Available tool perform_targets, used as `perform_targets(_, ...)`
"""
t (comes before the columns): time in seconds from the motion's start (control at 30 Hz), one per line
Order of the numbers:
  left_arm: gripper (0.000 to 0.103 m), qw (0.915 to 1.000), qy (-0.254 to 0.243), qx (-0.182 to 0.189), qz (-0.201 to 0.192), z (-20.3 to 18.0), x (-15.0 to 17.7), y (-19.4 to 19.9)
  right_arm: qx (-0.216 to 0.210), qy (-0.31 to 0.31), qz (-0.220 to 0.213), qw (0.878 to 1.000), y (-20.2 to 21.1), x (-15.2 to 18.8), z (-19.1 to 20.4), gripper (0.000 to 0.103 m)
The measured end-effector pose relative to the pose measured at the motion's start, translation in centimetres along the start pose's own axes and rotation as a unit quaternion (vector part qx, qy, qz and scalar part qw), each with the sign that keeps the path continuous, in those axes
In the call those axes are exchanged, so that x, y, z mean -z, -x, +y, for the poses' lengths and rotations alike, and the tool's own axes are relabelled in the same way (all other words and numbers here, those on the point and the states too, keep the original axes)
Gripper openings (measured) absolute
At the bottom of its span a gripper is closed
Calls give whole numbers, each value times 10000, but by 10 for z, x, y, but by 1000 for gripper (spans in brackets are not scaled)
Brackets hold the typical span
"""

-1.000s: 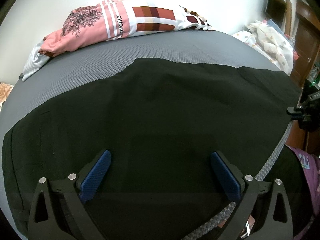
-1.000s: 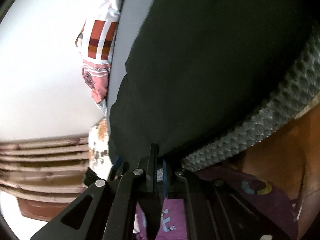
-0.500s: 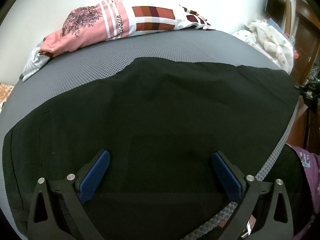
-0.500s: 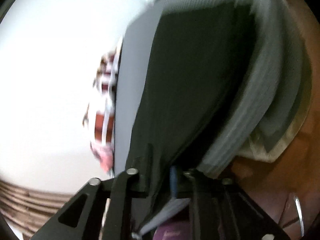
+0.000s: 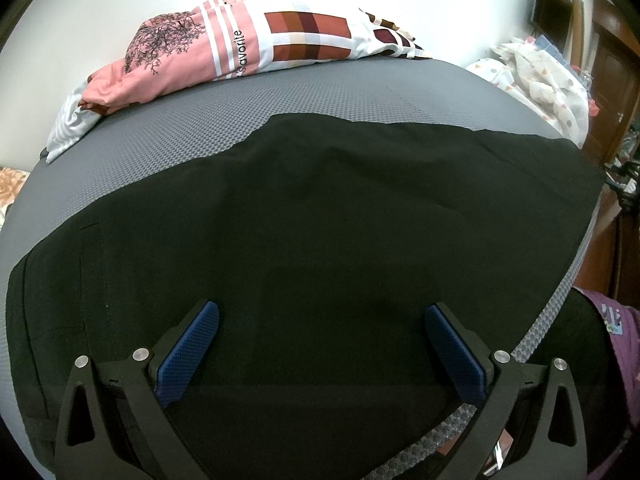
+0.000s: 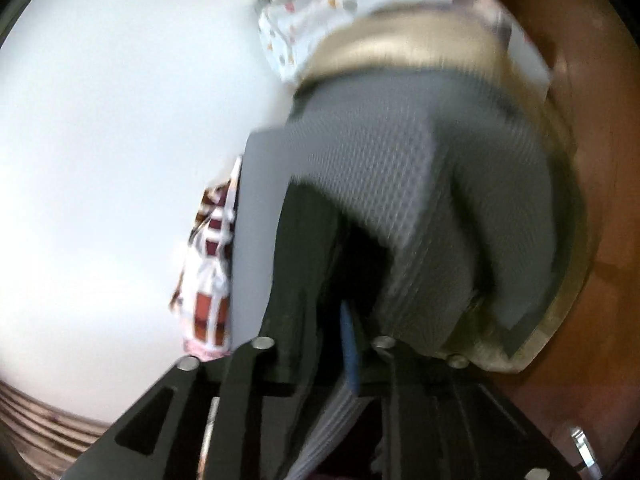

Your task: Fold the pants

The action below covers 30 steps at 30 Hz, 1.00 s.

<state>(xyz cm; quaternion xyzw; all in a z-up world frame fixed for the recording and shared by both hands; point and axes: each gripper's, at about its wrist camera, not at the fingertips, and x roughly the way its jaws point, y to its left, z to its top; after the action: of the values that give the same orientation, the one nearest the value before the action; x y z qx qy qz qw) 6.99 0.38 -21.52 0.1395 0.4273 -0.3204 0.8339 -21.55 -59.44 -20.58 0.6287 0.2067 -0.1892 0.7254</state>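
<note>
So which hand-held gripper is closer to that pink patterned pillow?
Left. The left hand-held gripper hovers open over the black pants, facing the pillow. The right one, clamping the pants, is off the mattress's end.

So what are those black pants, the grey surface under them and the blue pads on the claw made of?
The black pants look like smooth, matte woven cloth: they lie flat with soft creases and no shine. The grey mattress cover seems a textured mesh or quilted fabric, judging by its fine honeycomb pattern. The blue pads on the open left gripper look like rubber or plastic with a fine knurled grip; which one is unclear.
</note>
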Motion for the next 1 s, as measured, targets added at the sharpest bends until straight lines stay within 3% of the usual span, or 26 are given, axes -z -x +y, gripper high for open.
perform_targets(0.13, 102, 10000, -3, -3, 6, 0, 0, 0, 146, 69, -154, 9998, 3, -21, -3, 32)
perform_targets(0.37, 103, 10000, -7, -1, 5, 1, 0, 0, 121, 161, 182, 9996, -6, -25, -5, 32)
perform_targets(0.53, 103, 10000, -10, 0, 9, 0, 0, 0, -319, -172, 751, 9965, -18, -13, -7, 41)
perform_targets(0.67, 103, 10000, -13, 2, 10, 0, 0, 0, -383, -215, 778, 9960, -21, -12, -3, 50)
perform_targets(0.77, 103, 10000, -12, 0, 10, 0, 0, 0, -1023, -747, 1025, 9866, -26, -12, -13, 58)
perform_targets(0.83, 103, 10000, -16, 1, 14, 0, -1, 0, -1319, -886, 665, 9850, -15, -15, -17, 58)
perform_targets(0.93, 103, 10000, -19, -1, 17, 0, 0, 0, -515, -402, 53, 9978, 8, -24, -14, 58)
perform_targets(1.0, 103, 10000, -12, 0, 9, 0, 0, 0, -553, -469, 200, 9972, 13, -21, -17, 58)
